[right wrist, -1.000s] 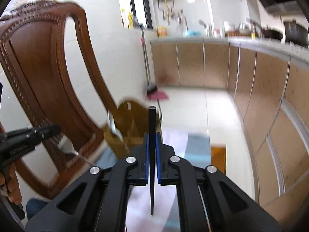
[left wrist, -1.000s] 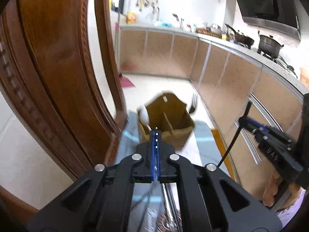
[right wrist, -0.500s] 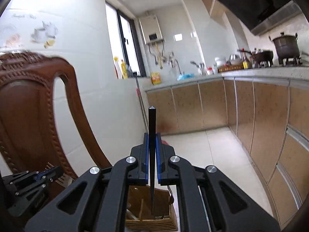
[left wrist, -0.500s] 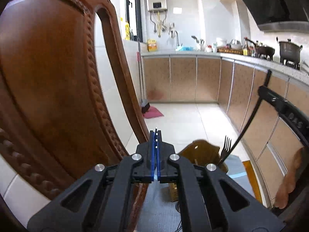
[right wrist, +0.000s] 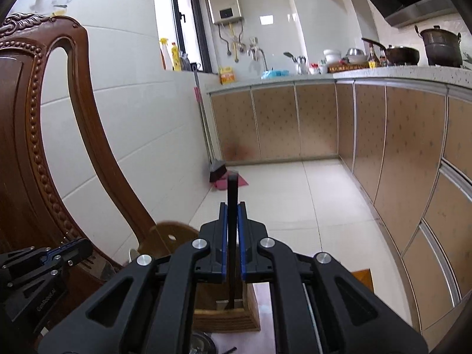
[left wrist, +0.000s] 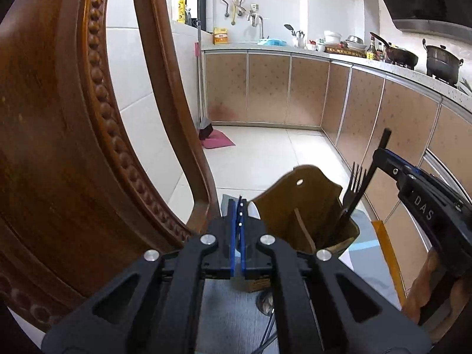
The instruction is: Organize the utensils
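Our right tongs [right wrist: 233, 221] pinch a slim black chopstick [right wrist: 232, 194] between their blue pads, the stick standing upright with its lower end down inside the wooden utensil holder [left wrist: 298, 206]. In the left wrist view the same chopstick [left wrist: 374, 171] slants down from the right tongs [left wrist: 386, 159] into the holder's right-hand compartment, just beside a dark fork [left wrist: 352, 185] that stands there tines up. A thin divider splits the holder, and its tall back panel has a small hole near the top. Our left tongs [left wrist: 238, 221] are pressed together with nothing we can see between the pads, and they sit just left of the holder, close to the carved wooden chair [left wrist: 73, 118]. The holder stands on a table covered with a grey-blue cloth [left wrist: 236, 309]. Behind it we see the tiled floor, a broom [right wrist: 216, 174] leaning by the wall, and cabinets [right wrist: 295, 124] under a counter with a pot [right wrist: 441, 47].
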The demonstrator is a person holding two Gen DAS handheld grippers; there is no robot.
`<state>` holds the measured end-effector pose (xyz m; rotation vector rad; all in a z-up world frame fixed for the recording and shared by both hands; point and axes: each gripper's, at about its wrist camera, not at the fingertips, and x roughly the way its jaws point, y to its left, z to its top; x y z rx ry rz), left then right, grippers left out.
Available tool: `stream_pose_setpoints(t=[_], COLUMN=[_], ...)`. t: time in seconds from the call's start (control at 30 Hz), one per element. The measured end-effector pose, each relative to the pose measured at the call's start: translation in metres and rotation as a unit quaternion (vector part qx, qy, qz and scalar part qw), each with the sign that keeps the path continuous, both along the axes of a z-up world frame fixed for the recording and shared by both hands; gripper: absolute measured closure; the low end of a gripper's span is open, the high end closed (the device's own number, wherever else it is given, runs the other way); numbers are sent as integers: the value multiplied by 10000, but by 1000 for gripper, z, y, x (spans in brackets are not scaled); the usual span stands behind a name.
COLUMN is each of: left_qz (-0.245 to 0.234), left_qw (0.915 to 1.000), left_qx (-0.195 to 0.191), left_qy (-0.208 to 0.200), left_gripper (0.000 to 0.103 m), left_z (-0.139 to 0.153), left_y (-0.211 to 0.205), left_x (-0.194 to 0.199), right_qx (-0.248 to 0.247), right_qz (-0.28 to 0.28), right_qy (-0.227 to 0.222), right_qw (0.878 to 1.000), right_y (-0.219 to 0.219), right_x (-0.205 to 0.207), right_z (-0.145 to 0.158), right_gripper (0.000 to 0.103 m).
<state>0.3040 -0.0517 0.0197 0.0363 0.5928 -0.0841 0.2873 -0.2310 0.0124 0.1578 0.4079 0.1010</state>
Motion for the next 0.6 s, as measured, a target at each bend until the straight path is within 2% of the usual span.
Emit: stream_pose_setpoints(t=[0.03, 0.07, 0.13, 0.17, 0.2, 0.3, 0.33, 0.4, 0.47, 0.53, 0.57, 0.6], left_qz=[2, 5, 0, 11, 21, 1, -44, -127, -238, -356, -385, -355], left_qw=[10000, 10000, 10000, 10000, 9999, 9999, 10000, 9998, 9988, 9963, 9940, 9919], left_qx=[7, 0, -60, -81, -91, -56, -11, 82, 111, 122, 126, 110], left_qy=[8, 12, -13, -36, -66, -98, -57, 86, 408, 767, 1013, 1211], left_gripper=[100, 99, 95, 95, 94, 72, 68, 66, 66, 66, 66, 66], left_z=[-1, -1, 0, 1, 2, 6, 5, -2, -19, -41, -58, -71], left_y=[-1, -1, 1, 2, 4, 8, 8, 9, 9, 7, 3, 4], left_x=[0, 1, -5, -9, -13, -32, -43, -59, -75, -84, -88, -89], right_qx=[26, 27, 58, 112, 180, 238, 240, 313, 241, 135, 107, 66], right_qz=[33, 42, 21, 18, 12, -60, -141, -210, -224, 11, 255, 381], right_qy=[59, 110, 163, 170, 152, 188, 274, 586, 1210, 1922, 2359, 2615], right_qw=[10000, 9999, 9998, 9998, 9997, 9995, 9992, 9976, 9921, 9813, 9714, 9644], right_y=[-1, 0, -2, -5, -8, -19, -23, -30, -30, -20, -10, -1], right_x=[-2, -4, -11, -16, -22, -47, -58, -78, -91, -95, -95, -96], right_z=[-1, -3, -3, -3, -2, 1, 0, -9, -35, -68, -92, -107], right_gripper=[95, 89, 68, 51, 45, 43, 43, 43, 43, 47, 58, 63])
